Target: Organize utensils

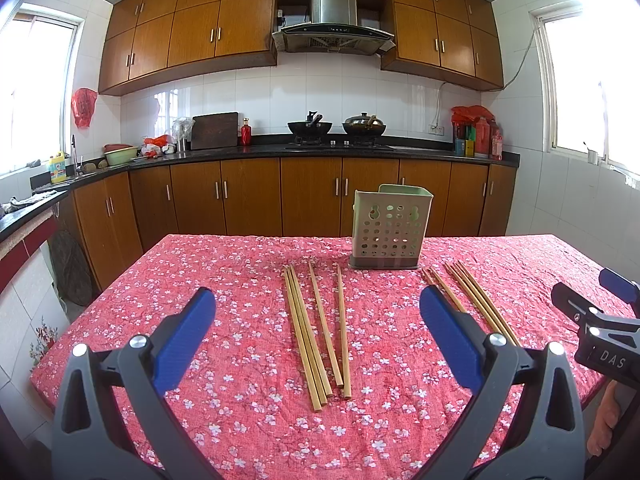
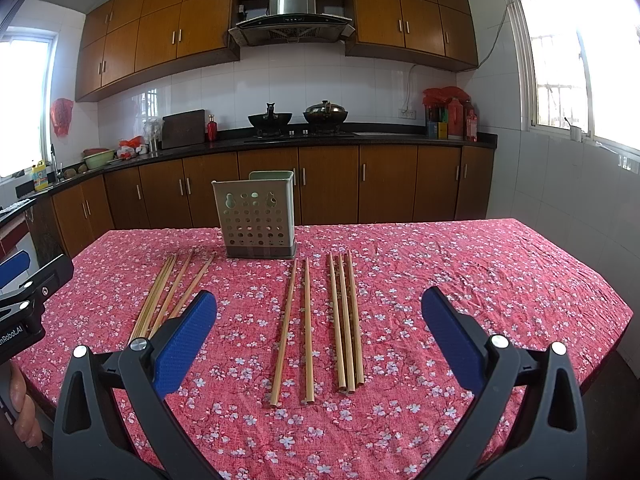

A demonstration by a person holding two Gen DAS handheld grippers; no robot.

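1. A table [image 1: 224,420] fills the lower half of both views, covered by a red cloth with small white blossoms, creased in places.
2. A perforated pale green utensil holder [image 1: 390,228] stands upright on the cloth, right of centre in the left wrist view and left of centre in the right wrist view.
3. Left chopsticks [image 1: 316,328] lie flat at centre frame in the left wrist view.
4. Right chopsticks [image 2: 324,320] lie flat at centre frame in the right wrist view, just below the holder.
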